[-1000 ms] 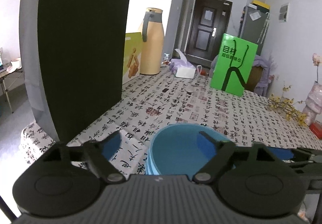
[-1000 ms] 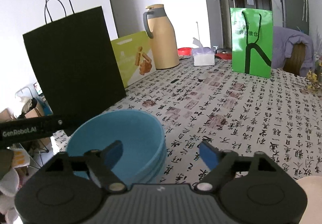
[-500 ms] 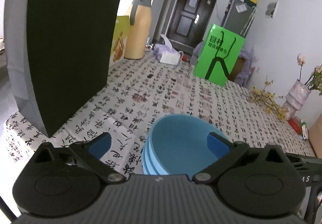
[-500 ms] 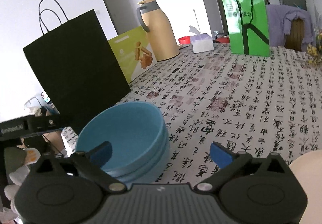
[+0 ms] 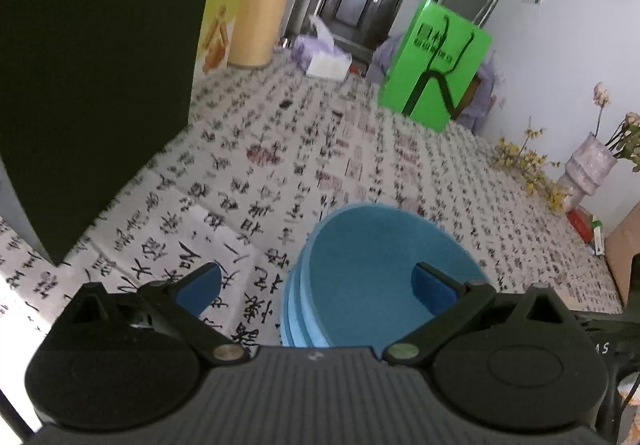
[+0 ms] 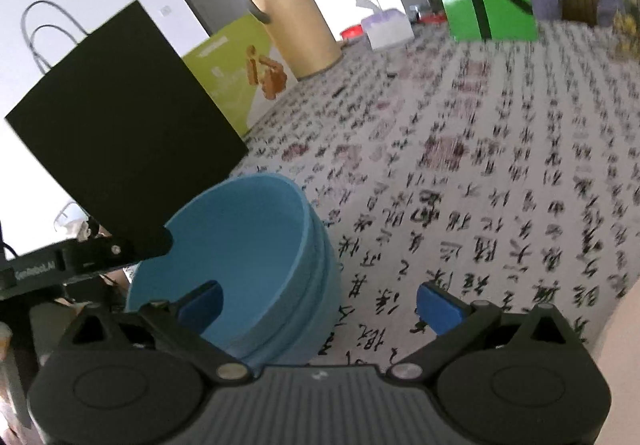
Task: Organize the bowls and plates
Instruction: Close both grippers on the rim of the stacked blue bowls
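Note:
A stack of blue bowls (image 5: 372, 265) (image 6: 240, 237) stands on the calligraphy-print tablecloth (image 5: 360, 149) near the table's front edge. My left gripper (image 5: 312, 275) is open and straddles the stack's left wall: one blue pad hangs outside over the cloth, the other inside the top bowl. My right gripper (image 6: 316, 297) is also open and straddles the right wall, its left pad inside the bowl and its right pad over the cloth. Neither pair of pads presses on the rim. The left gripper's black body (image 6: 60, 265) shows beyond the bowls in the right wrist view.
A tall black paper bag (image 5: 100, 65) stands close on the left of the bowls. Farther back are a yellow-green box (image 6: 240, 73), a tan jug (image 6: 288, 17), a tissue box (image 5: 326, 61) and a green bag (image 5: 436, 61). A vase (image 5: 588, 169) stands at the right.
Both grippers have tipped downward and come lower over the bowl stack, and their jaws have widened a little. The right gripper has also rolled, so its view now tilts.

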